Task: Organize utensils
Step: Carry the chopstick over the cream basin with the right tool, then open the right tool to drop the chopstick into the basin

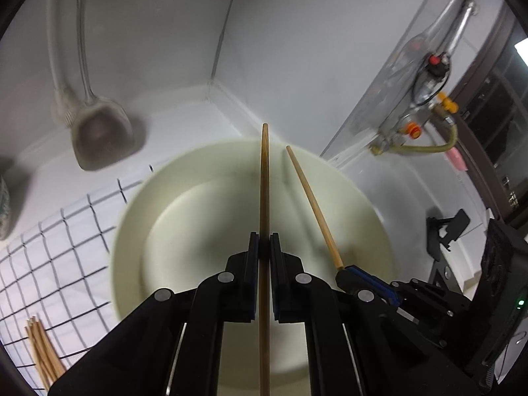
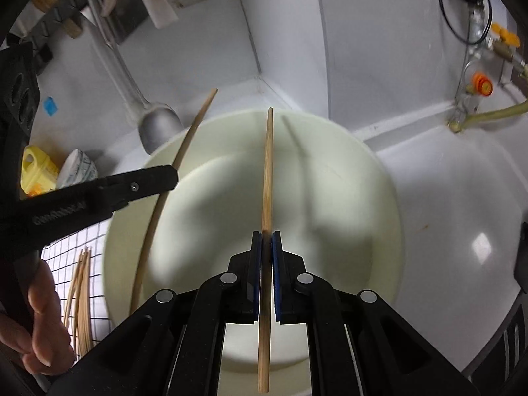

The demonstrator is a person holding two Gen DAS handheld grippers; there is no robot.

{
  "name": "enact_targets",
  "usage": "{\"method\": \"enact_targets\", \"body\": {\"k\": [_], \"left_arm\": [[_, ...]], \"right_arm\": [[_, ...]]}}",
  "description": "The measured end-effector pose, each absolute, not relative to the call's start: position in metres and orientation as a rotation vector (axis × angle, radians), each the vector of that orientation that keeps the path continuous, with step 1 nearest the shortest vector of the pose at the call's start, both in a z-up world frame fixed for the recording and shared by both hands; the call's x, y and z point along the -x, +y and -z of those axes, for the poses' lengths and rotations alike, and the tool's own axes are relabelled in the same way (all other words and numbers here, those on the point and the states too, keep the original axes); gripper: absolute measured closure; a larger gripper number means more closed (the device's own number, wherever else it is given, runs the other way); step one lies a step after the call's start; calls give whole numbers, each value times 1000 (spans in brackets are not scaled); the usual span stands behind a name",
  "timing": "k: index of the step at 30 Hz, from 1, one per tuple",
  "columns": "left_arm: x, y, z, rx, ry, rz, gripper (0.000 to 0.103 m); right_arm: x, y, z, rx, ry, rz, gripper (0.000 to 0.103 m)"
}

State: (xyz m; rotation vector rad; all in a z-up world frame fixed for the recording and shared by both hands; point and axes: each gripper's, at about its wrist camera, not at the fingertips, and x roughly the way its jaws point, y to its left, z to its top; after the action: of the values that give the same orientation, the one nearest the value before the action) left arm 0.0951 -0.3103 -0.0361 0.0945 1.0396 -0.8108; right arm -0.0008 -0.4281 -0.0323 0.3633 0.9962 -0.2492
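My left gripper [image 1: 264,242] is shut on a wooden chopstick [image 1: 264,178] that sticks out forward over a cream round plate [image 1: 184,204]. My right gripper [image 2: 267,241] is shut on a second, lighter chopstick [image 2: 268,168] above the same plate [image 2: 346,198]. In the left wrist view the right gripper [image 1: 343,272] shows at lower right with its chopstick [image 1: 312,204] slanting up-left. In the right wrist view the left gripper [image 2: 171,176] reaches in from the left with its chopstick [image 2: 171,181]. A bundle of chopsticks [image 1: 41,353] [image 2: 81,300] lies on a checked cloth [image 1: 56,250].
A metal spatula [image 1: 102,132] [image 2: 158,132] hangs against the white wall. A yellow bottle [image 2: 36,171] and a patterned cup [image 2: 77,168] stand at left. Gas valves and a hose [image 1: 425,142] [image 2: 481,112] sit at right. A hand [image 2: 43,323] holds the left gripper's handle.
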Motion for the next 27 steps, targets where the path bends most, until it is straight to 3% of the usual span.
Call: {"method": "enact_targets", "body": {"k": [17, 18, 20, 21, 22, 27], "left_arm": [[-113, -322, 85, -189, 1131, 717, 95], [-113, -320, 85, -190, 1127, 709, 89], [-114, -316, 81, -180, 1116, 697, 65], [-114, -312, 78, -169, 1103, 683, 41], [-114, -311, 76, -159, 1092, 678, 31], [-116, -292, 64, -129, 1078, 650, 31]], "right_arm": [[-9, -445, 65, -396, 1079, 265, 96], [-9, -444, 63, -392, 1075, 268, 90], [-9, -443, 59, -381, 1060, 273, 83], [-9, -443, 56, -372, 1053, 278, 83], [-8, -442, 53, -362, 1047, 284, 82], [-4, -438, 45, -350, 1038, 299, 82]]}}
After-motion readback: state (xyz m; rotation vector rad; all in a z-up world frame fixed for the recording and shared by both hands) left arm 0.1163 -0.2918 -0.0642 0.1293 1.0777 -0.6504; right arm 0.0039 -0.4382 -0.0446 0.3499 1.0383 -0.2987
